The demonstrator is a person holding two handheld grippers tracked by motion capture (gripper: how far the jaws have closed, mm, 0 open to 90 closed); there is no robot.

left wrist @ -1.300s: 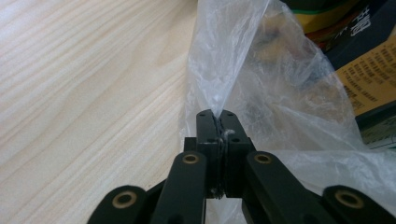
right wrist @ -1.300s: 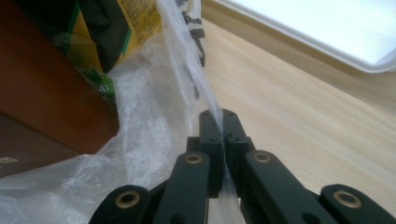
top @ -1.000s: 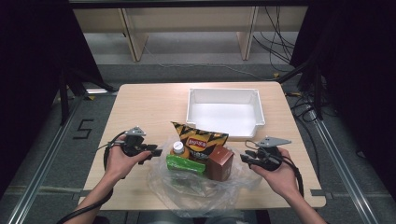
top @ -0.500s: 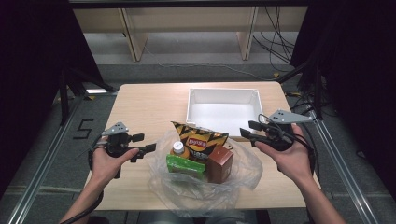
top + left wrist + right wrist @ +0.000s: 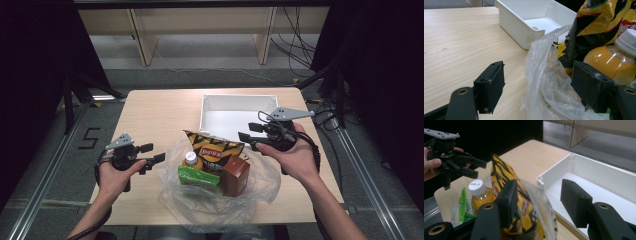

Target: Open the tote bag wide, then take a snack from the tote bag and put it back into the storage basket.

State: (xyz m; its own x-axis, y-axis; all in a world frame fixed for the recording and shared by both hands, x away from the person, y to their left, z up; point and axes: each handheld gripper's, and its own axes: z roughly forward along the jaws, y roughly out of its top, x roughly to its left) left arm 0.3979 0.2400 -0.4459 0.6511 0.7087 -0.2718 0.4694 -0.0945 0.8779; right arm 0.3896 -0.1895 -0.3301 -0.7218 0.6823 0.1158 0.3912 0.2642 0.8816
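1. The clear plastic bag (image 5: pixel 220 195) lies at the lower middle of the high view, on the near part of the counter (image 5: pixel 160 115), spread open and crumpled flat around its load.
2. Inside it stand a yellow-and-black chip bag (image 5: pixel 212 150), a bottle of orange drink (image 5: pixel 192 161) with a white cap, a green packet (image 5: pixel 197 177) and a brown carton (image 5: pixel 235 175), packed close and touching one another.
3. In the left gripper view a fold of the bag (image 5: pixel 546 82) rises between the jaws, with the bottle (image 5: pixel 609 62) and the chip bag (image 5: pixel 599 27) behind it at the right of the frame.
4. The left tongs (image 5: pixel 152 154), at the lower left of the high view just beside the bag's left edge, are released: the pads stand apart, none pressing on the plastic, after the jaws sprang wide and eased in a shade.
5. The right tongs (image 5: pixel 249 141), at the middle right of the high view, hang above the bag's right edge and in front of the white tray; the jaws have just been opening, spread wide with nothing gripped.
6. In the right gripper view the chip bag (image 5: pixel 506 182) sits behind the left jaw, and the other hand's tongs (image 5: pixel 477 168) show at the upper left.
7. The white tray (image 5: pixel 237 100) sits on the counter at the upper middle of the high view, just beyond the bag.
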